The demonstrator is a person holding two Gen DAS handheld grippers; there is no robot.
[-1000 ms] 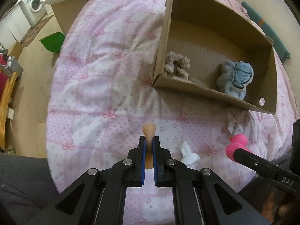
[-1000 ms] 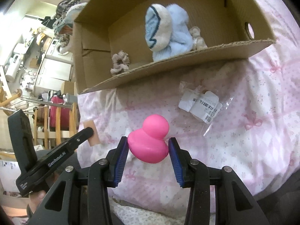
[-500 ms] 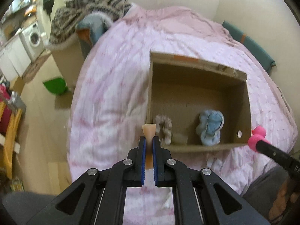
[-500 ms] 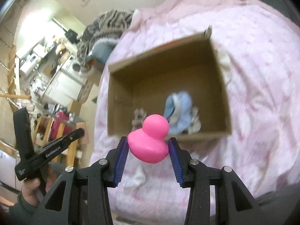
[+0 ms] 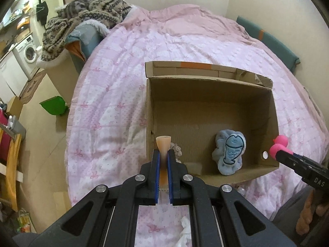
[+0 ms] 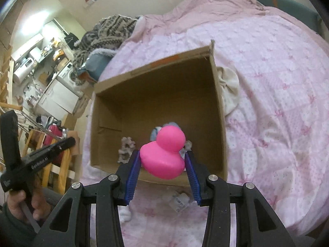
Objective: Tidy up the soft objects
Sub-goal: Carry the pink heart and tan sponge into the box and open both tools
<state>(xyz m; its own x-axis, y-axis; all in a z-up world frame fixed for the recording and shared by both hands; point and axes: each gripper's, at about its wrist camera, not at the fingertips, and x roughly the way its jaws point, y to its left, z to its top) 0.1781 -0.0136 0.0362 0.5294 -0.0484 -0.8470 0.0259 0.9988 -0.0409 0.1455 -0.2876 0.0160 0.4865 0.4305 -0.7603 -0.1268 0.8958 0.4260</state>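
An open cardboard box (image 5: 273,111) (image 6: 221,107) stands on the pink bedspread (image 5: 115,103). Inside lie a blue plush fish (image 5: 231,152) and a grey scrunchie (image 6: 126,149), partly hidden in the left wrist view. My left gripper (image 5: 162,157) is shut on a tan soft piece (image 5: 163,144), held high over the box's near left corner. My right gripper (image 6: 162,160) is shut on a pink rubber duck (image 6: 164,154), held above the box's near wall; the duck also shows in the left wrist view (image 5: 278,146) by the box's right wall.
A white soft object (image 5: 186,227) and a clear plastic packet (image 6: 178,202) lie on the bed in front of the box. A cream cloth (image 6: 229,88) lies beside the box. A knitted blanket pile (image 5: 86,14) sits off the bed's far left; a green bin (image 5: 53,105) stands on the floor.
Both grippers have risen well above the bed with their objects. The box now appears from above, smaller and farther, and the bed items have dropped low in view.
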